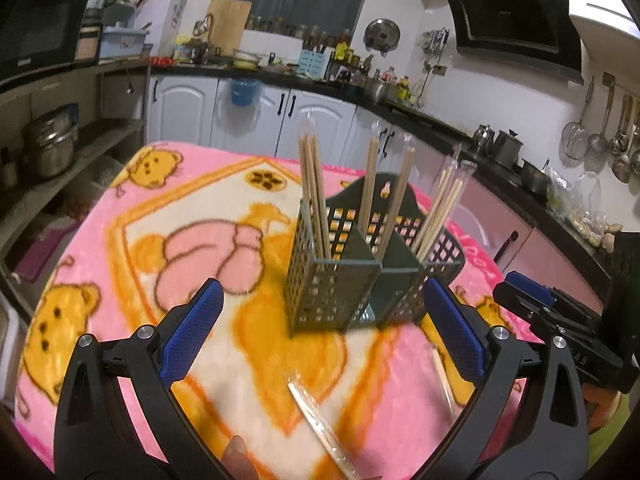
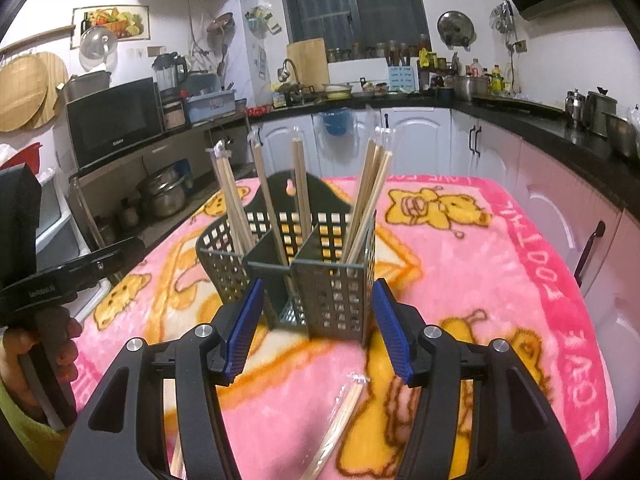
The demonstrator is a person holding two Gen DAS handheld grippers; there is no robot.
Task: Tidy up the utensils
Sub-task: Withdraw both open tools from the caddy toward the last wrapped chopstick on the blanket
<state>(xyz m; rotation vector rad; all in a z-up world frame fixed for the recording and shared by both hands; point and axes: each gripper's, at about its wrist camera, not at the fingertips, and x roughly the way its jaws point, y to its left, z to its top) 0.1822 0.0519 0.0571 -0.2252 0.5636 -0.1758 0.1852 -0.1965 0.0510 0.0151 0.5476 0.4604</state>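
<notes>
Though blurred, both claws seemingly agape.

Each camera sits just behind its own gripper's fingers and looks forward and slightly down over the pink blanket, close to the green utensil caddy that stands centred in both views. The left wrist view faces it from the left, taking in the range hood and the right gripper at its right edge. The right wrist view faces the caddy from the right, with the microwave behind and the left gripper at its left edge; both share the window wall and counter.
</notes>
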